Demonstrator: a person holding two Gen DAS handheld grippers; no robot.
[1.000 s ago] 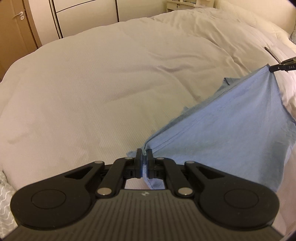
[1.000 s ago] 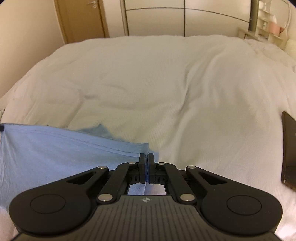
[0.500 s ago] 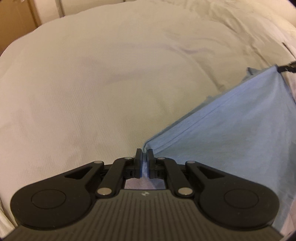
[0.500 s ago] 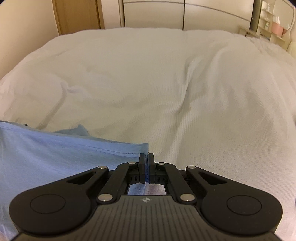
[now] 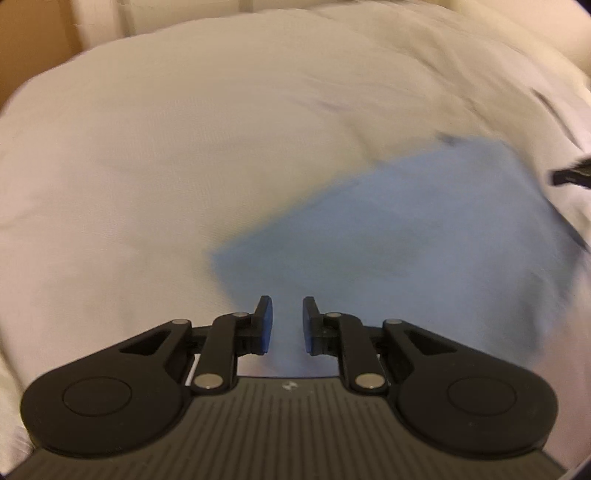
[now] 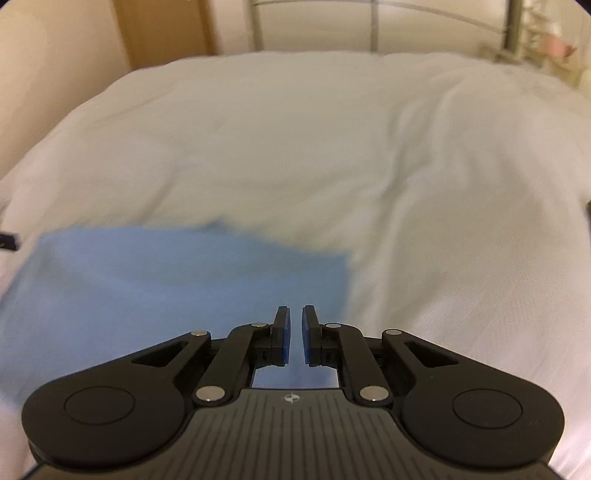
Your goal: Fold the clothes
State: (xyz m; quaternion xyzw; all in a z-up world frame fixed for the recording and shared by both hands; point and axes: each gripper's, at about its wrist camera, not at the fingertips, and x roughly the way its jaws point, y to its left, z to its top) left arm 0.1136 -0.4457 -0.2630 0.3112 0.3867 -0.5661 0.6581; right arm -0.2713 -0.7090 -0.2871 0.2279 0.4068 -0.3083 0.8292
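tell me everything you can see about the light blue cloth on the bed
The light blue cloth garment is plain, thin, soft-looking fabric, blurred. It lies spread on the white bed cover. The left gripper and right gripper are opening over its near corners, pads clear of the fabric.

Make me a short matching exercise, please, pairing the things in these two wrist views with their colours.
Things:
1. garment
2. bed cover
3. left gripper
4. door

Colours:
A. brown
B. white
C. light blue
D. black, with blue pads

Pairs: 1-C, 2-B, 3-D, 4-A
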